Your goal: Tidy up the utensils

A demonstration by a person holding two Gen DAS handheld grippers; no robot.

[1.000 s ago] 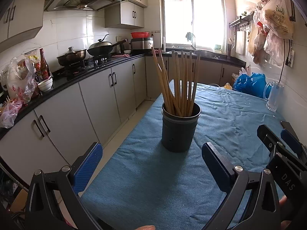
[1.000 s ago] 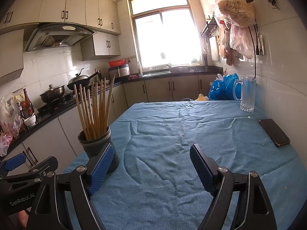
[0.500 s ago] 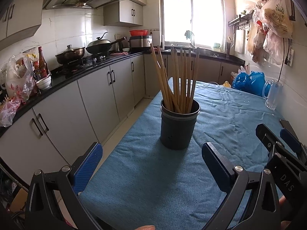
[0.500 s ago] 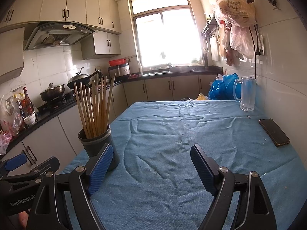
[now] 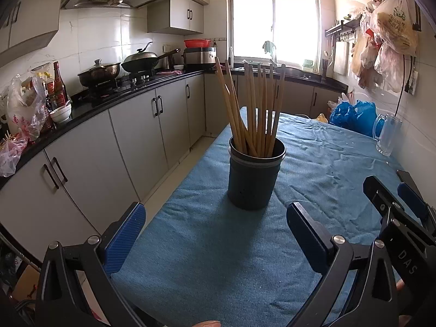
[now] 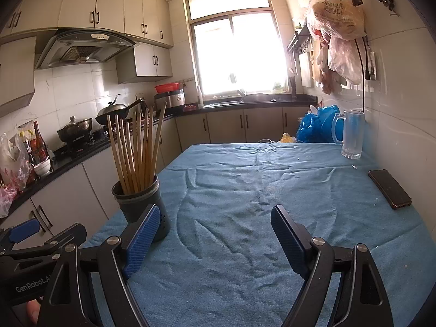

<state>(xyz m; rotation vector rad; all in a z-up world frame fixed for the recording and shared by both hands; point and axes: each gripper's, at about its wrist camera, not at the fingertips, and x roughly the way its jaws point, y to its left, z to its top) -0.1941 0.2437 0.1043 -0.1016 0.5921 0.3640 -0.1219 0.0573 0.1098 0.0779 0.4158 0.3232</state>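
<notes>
**Chopstick holder upright, both tongs spread and empty**

On the blue-clothed table [image 5: 327,163], near its left edge, the dark holder [image 5: 254,178] stood upright with a bundle of wooden chopsticks [image 5: 254,109] fanned out of its mouth, a few of them leaning to the left. My left tongs [image 5: 215,226] hung low over the near end of the cloth, released, their blue pads wide apart and gripping nothing; the holder sat ahead of them, centred in the gap but apart from both pads. My right tongs [image 6: 215,231] were likewise spread and empty, pointed down the middle of the table. In the right wrist view the holder [image 6: 141,204] stood to the left, just beyond the left pad, which overlapped its lower part in the picture; I could not tell whether pad and holder touched.

Farther along the right side a black phone [image 6: 389,188] lay flat on the cloth, and beyond it a clear glass mug [image 6: 351,137] stood near the wall, next to a blue plastic bag [image 6: 316,128]. Across the aisle on the left, a wok [image 5: 141,61] and a lidded pot [image 5: 99,72] sat on the stove.
</notes>
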